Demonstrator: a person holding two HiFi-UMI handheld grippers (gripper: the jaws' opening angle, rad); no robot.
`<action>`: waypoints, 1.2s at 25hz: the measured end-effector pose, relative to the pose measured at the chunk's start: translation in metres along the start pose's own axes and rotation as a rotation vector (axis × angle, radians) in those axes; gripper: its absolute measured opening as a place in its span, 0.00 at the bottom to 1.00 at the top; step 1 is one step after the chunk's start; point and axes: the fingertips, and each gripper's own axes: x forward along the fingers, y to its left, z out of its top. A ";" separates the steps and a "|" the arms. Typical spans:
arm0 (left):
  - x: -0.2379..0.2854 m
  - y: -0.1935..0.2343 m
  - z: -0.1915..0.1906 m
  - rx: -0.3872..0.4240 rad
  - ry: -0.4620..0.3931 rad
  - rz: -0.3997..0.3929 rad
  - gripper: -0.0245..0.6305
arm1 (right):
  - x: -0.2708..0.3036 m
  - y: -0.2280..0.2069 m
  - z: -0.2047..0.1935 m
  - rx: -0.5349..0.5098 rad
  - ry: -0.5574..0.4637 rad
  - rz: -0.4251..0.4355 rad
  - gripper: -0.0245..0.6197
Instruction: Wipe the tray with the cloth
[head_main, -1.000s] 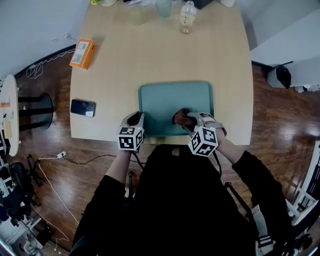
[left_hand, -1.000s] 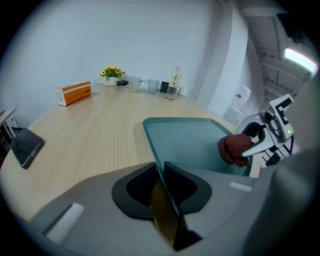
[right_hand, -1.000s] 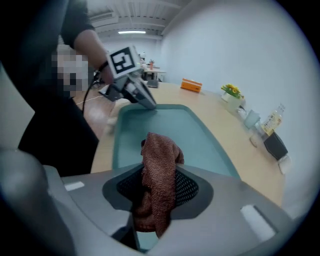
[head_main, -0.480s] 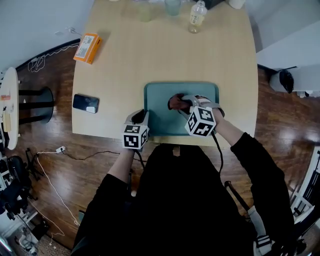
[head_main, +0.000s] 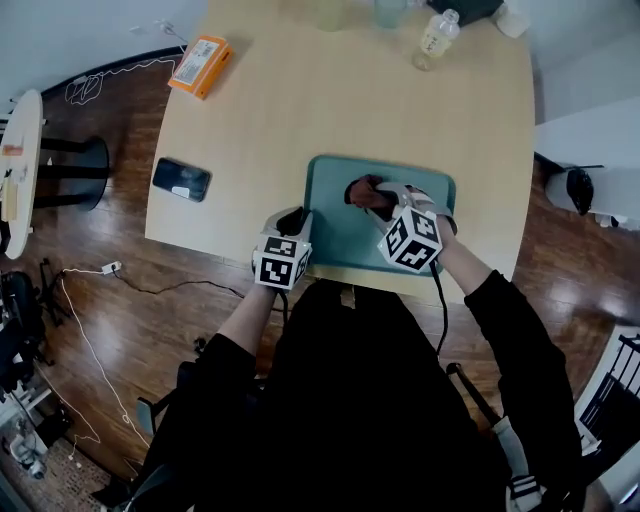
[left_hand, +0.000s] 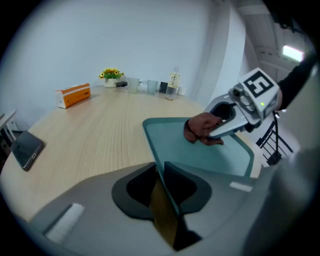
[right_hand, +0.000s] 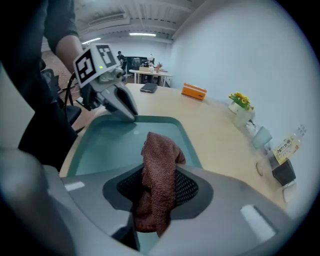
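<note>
Tray (head_main: 340, 238), teal and shallow, lies on the wooden table (head_main: 300, 110) close to the edge nearest the person, under and between both tools. The left gripper (left_hand: 161, 176) is closed tight on the tray's thin near-left rim, which runs straight in between its jaws. That narrow pinch is the first weak point: a hard sideways stroke could, I judge, pull the rim out of the pads or tip the tray up on its edge. With so little table behind it, the tray might then skid toward the person's lap. To the right, the right gripper (right_hand: 157, 189) is clamped on a bunched brown cloth (right_hand: 159, 155), whose wad sticks out ahead of the jaws and rests on the tray floor near the far rim. Too much downward pressure may drag the cloth out of the grip or let the hard jaw tips scrape the tray. So small a wad could also miss the corners. Nothing blocks the wiping path. A phone (head_main: 181, 179) lies well off to the left of the left gripper. An orange box (head_main: 201, 65), a small pot of flowers (left_hand: 111, 75), some cups (left_hand: 133, 84) and a bottle (head_main: 433, 38) stand far ahead of both grippers, along the table's far side.
</note>
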 end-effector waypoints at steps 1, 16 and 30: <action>0.000 0.000 0.000 0.000 0.000 0.000 0.09 | -0.002 0.018 0.002 -0.018 -0.006 0.014 0.24; 0.001 -0.002 0.000 0.005 -0.001 0.002 0.09 | 0.006 0.080 0.020 -0.187 -0.028 0.111 0.24; 0.001 0.000 -0.001 0.021 -0.011 0.006 0.10 | 0.035 0.021 0.054 -0.160 -0.003 0.062 0.24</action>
